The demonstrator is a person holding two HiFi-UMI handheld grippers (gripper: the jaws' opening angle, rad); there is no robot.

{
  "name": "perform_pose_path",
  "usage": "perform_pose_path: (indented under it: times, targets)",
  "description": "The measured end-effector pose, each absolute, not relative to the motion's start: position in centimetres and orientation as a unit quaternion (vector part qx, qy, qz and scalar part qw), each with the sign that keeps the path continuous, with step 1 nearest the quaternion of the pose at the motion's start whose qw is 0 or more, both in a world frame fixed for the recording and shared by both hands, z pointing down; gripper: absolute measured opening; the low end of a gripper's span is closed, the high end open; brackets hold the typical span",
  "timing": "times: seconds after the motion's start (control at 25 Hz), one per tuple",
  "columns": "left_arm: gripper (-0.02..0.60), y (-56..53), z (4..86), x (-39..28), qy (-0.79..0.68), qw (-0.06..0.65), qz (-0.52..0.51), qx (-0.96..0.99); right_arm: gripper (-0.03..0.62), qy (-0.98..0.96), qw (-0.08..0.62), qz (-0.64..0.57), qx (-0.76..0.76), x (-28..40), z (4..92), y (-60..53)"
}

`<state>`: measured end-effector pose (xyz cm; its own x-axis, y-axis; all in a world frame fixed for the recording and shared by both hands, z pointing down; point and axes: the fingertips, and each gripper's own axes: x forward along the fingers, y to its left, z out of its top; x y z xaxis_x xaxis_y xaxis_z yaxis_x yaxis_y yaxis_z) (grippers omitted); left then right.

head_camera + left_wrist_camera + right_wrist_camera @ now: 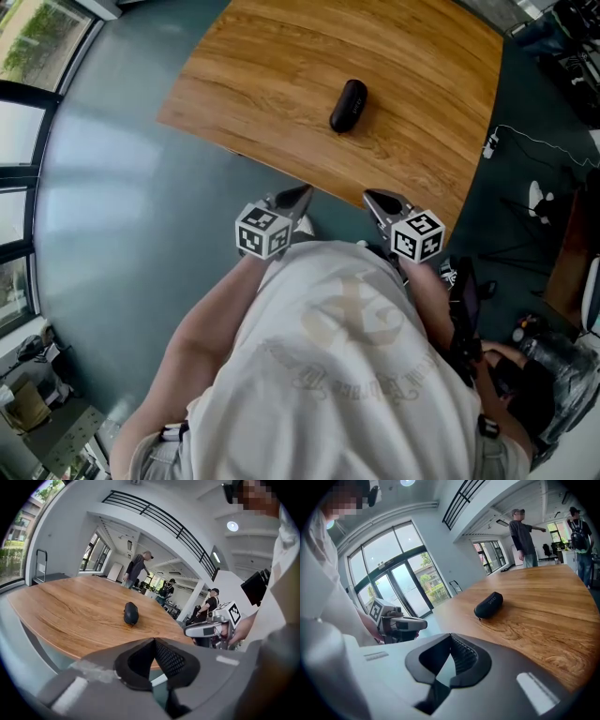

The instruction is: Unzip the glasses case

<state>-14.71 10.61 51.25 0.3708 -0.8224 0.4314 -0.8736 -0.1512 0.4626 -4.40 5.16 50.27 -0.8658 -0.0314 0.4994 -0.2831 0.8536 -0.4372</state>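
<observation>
A black zipped glasses case lies on the wooden table, closed, well beyond both grippers. The case shows as a dark oval in the left gripper view and carries white print in the right gripper view. My left gripper hangs just off the table's near edge, jaws shut and empty. Beside it, my right gripper reaches the same edge, also shut with nothing held. Each gripper appears in the other's view, the right gripper and the left gripper.
A grey floor surrounds the table. Cables and equipment lie on the floor to the right. Several people stand past the far end of the table, among them one person and another person. Glass doors are at the left.
</observation>
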Motion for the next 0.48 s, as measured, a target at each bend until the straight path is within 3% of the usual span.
perform_pose_path:
  times: [0.48]
  targets:
    - [0.005, 12.2, 52.8, -20.2, -0.555, 0.344, 0.038, 0.757, 0.009, -0.923, 0.246, 0.270, 0.121, -7.7, 50.8, 6.6]
